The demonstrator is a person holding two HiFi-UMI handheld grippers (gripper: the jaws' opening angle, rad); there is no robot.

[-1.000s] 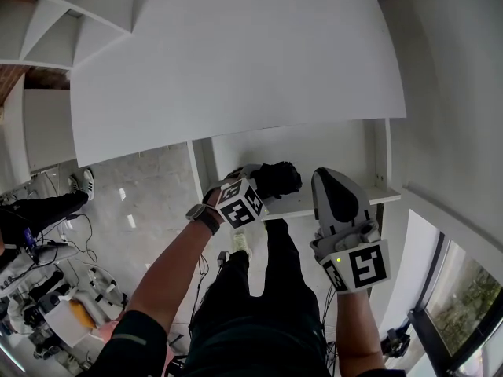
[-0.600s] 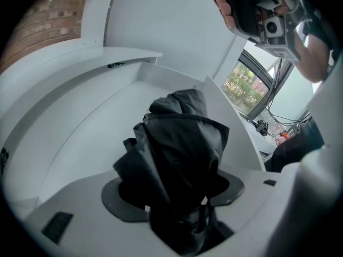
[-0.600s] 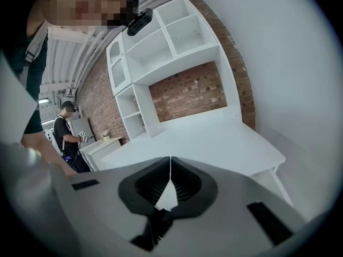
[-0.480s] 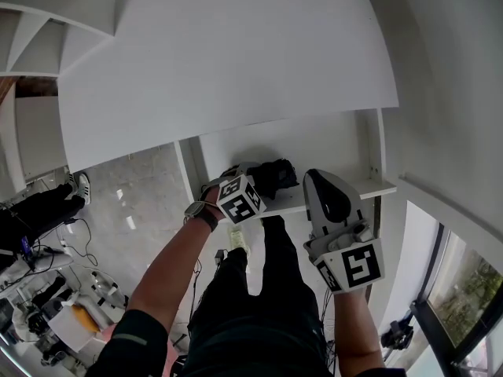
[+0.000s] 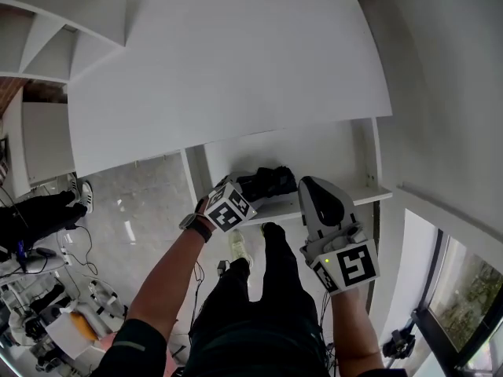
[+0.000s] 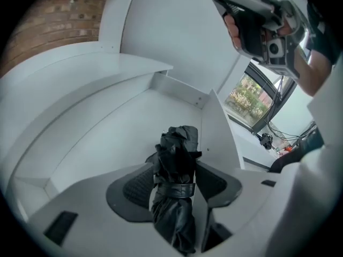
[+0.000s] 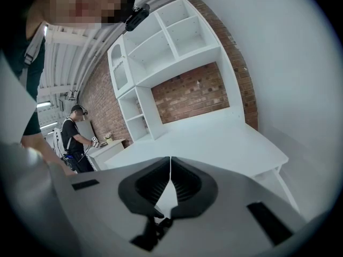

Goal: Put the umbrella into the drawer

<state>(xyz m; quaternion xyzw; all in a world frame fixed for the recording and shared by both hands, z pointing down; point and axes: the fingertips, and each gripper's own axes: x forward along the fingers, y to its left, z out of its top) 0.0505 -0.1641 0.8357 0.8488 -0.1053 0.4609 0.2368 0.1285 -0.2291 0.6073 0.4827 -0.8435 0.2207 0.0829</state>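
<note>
White drawer [image 6: 96,138] floor and walls fill what I see past my left claw [image 6: 174,182]. Its jaws have just been closing a little and clamp the folded black umbrella [image 6: 178,143] at its strapped middle. The umbrella's end points ahead of the claw, low inside the drawer, so I judge it is about ready to be laid down. Above the claw, the table [image 5: 220,61] overhangs. Off to its right, my right claw [image 7: 170,176] hangs pressed together and empty, clear of the drawer.

The head view looks steeply down; the left gripper view peers close into the drawer [image 5: 314,151] [image 6: 107,122] both share.
</note>
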